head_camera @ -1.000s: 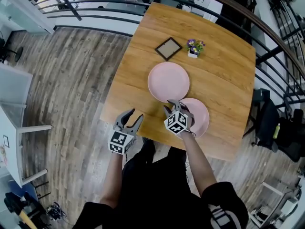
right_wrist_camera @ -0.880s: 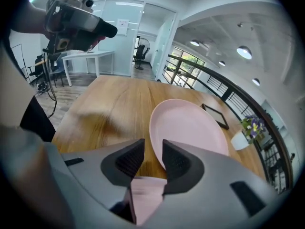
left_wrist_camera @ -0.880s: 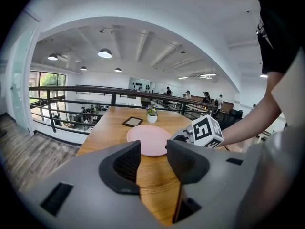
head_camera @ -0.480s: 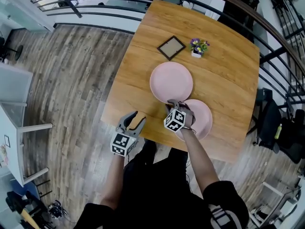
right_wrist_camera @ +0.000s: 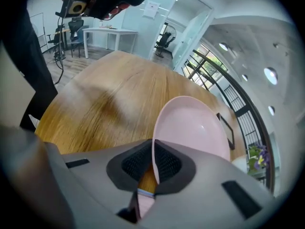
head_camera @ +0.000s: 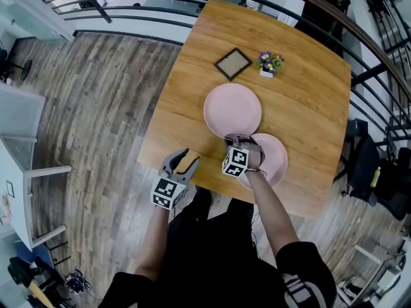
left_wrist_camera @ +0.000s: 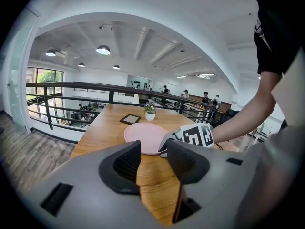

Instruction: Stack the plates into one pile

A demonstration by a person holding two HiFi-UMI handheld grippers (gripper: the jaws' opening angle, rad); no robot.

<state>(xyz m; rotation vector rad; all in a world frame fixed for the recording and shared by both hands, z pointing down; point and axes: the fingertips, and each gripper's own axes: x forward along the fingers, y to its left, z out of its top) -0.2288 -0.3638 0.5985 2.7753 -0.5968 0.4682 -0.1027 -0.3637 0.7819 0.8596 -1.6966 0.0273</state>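
Observation:
Two pink plates lie on the wooden table [head_camera: 192, 76]. The far plate [head_camera: 232, 110] [left_wrist_camera: 143, 130] [right_wrist_camera: 193, 125] sits near the table's middle, and the near plate [head_camera: 270, 159] lies to its right, close to me. My right gripper [head_camera: 239, 140] [right_wrist_camera: 153, 163] [left_wrist_camera: 166, 144] reaches between them. Its jaws are closing, and the pads press on the near rim of the far plate, one above it and one below. My left gripper [head_camera: 180, 162] [left_wrist_camera: 153, 152] hovers open at the table's near left edge, with only bare wood between its fingers.
A dark picture frame [head_camera: 231, 63] [left_wrist_camera: 130, 119] and a small pot of purple flowers [head_camera: 267, 63] [left_wrist_camera: 150, 111] stand beyond the far plate. A black railing [head_camera: 128, 8] runs past the table's far side, and wooden floor lies to the left.
My right gripper has edged forward from the near plate's left side to the far plate's near rim. The left gripper has drifted slightly right and stays open.

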